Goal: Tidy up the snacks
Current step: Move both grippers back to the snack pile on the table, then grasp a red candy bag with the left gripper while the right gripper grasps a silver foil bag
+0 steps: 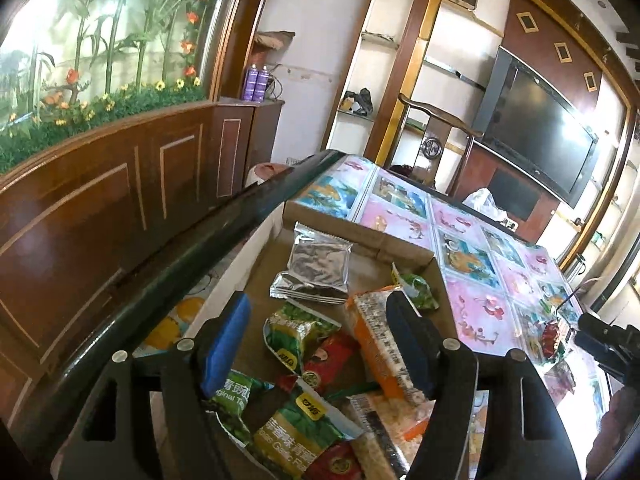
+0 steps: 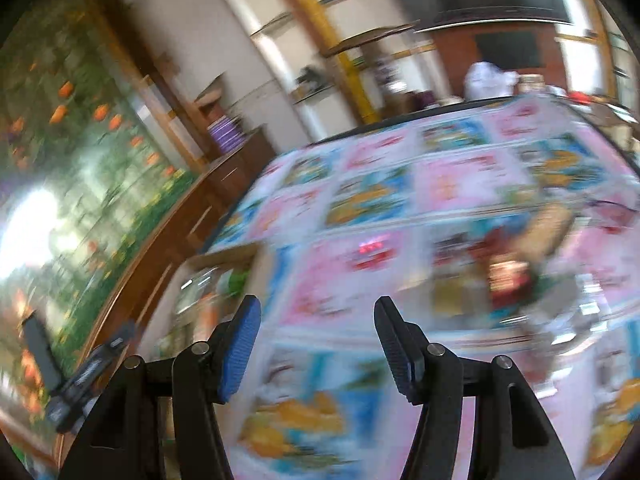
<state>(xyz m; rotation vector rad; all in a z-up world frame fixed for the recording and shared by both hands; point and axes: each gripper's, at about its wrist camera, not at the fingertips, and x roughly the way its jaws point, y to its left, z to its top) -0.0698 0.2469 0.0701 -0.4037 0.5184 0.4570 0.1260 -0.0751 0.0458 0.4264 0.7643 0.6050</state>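
In the left wrist view a cardboard box (image 1: 404,245) sits at the table's left edge, holding silver foil packets (image 1: 316,266), green pea packets (image 1: 298,334), an orange cracker pack (image 1: 380,344) and small red packets (image 1: 334,354). My left gripper (image 1: 316,322) hovers over the box, open, with nothing pressed between its blue pads; the packets lie below it. The right wrist view is blurred by motion. My right gripper (image 2: 316,322) is open and empty above the patterned tablecloth (image 2: 360,272). A blurred heap of loose snacks (image 2: 516,272) lies to its right.
The pink and blue tablecloth (image 1: 476,276) covers the table, with loose snack packets (image 1: 554,338) near its right edge. The other gripper's black body (image 1: 608,344) shows at the far right. A wooden chair (image 1: 436,136), TV and wood cabinet stand beyond. The box corner (image 2: 224,276) shows left.
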